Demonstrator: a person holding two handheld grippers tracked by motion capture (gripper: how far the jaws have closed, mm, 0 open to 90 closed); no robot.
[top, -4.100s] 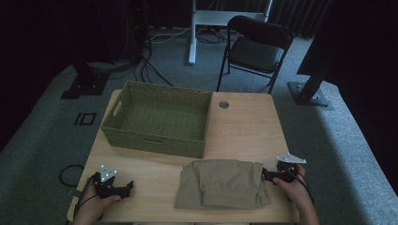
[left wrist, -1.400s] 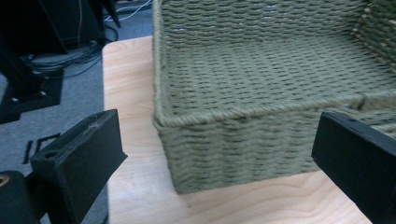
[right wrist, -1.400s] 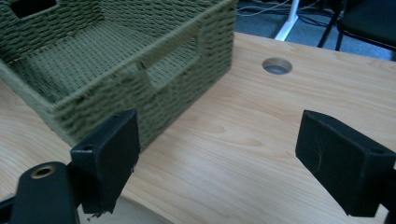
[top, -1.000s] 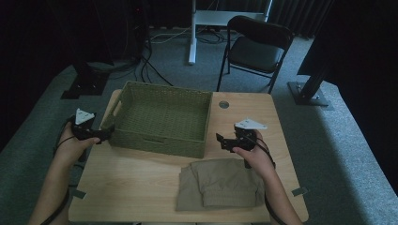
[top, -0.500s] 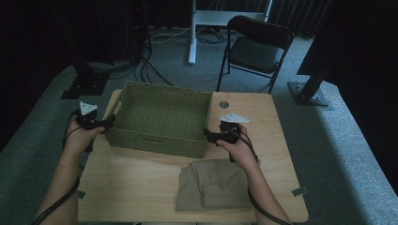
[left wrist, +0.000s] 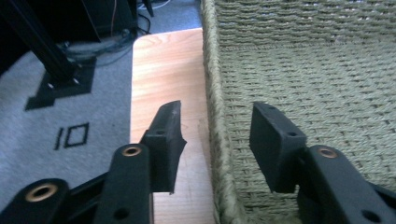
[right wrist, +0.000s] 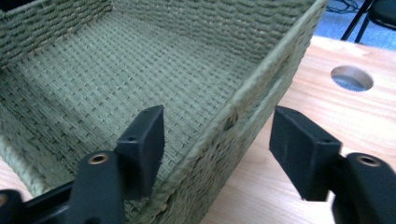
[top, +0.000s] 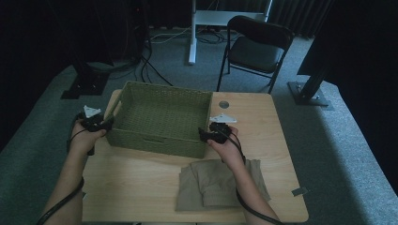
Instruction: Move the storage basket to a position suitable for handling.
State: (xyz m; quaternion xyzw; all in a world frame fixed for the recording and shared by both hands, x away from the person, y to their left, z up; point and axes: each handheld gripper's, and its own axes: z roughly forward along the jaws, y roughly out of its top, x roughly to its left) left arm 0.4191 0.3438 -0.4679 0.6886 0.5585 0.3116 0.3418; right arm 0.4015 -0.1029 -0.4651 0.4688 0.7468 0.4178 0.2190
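A green woven basket (top: 162, 112) stands on the far left part of the wooden table (top: 141, 183). My left gripper (top: 101, 124) is at its left wall and my right gripper (top: 206, 134) at its right wall. In the left gripper view the jaws (left wrist: 217, 140) straddle the basket rim (left wrist: 219, 163), with a gap on each side. In the right gripper view the jaws (right wrist: 219, 140) straddle the other rim (right wrist: 233, 116) the same way, one inside and one outside. Both pairs of jaws have just been closing around the walls, and the pads stand clear of the weave.
A folded khaki cloth (top: 216, 185) lies near the table's front edge, under my right forearm. A round hole (top: 224, 104) is in the tabletop behind the right gripper. A black folding chair (top: 256, 47) and stand feet are on the carpet beyond the table.
Both hands have left the table's front edge beside the cloth and moved up to the basket. Over the last second each gripper has closed in on its side wall.
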